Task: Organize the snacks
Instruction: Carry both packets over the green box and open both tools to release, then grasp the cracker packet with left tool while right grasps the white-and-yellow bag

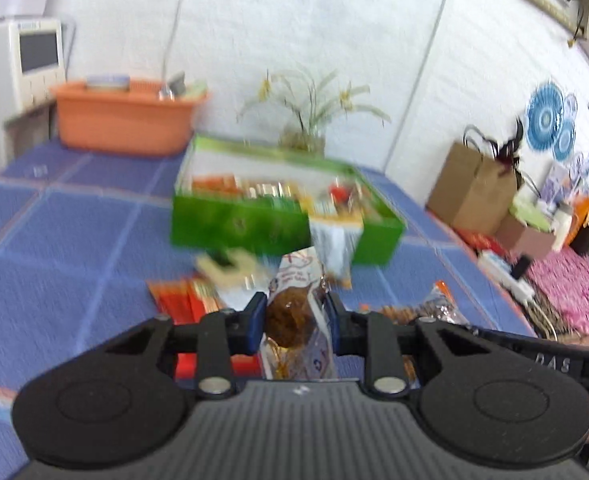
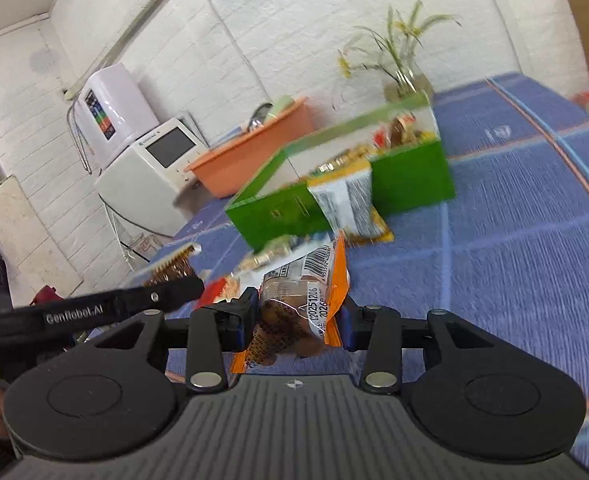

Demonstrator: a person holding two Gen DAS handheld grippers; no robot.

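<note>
A green open box [image 1: 254, 224] holding several snack packs stands on the blue checked cloth [image 1: 62, 232]; it also shows in the right wrist view [image 2: 410, 176]. A yellow-and-white pack [image 1: 334, 240] leans on its front wall, also in the right wrist view [image 2: 350, 204]. My left gripper [image 1: 294, 320] is shut on a clear pack of brown snacks [image 1: 294, 312], held above the cloth. My right gripper [image 2: 298, 316] is shut on an orange pack of brown snacks [image 2: 294, 308]. The left gripper [image 2: 174, 292] appears at the right view's left.
Loose red packs [image 1: 182, 296] and another snack pack [image 1: 434, 308] lie on the cloth in front of the box. An orange tub [image 1: 126, 116], a plant in a jar [image 1: 306, 132], a brown paper bag [image 1: 470, 188] and white appliances [image 2: 150, 168] stand around.
</note>
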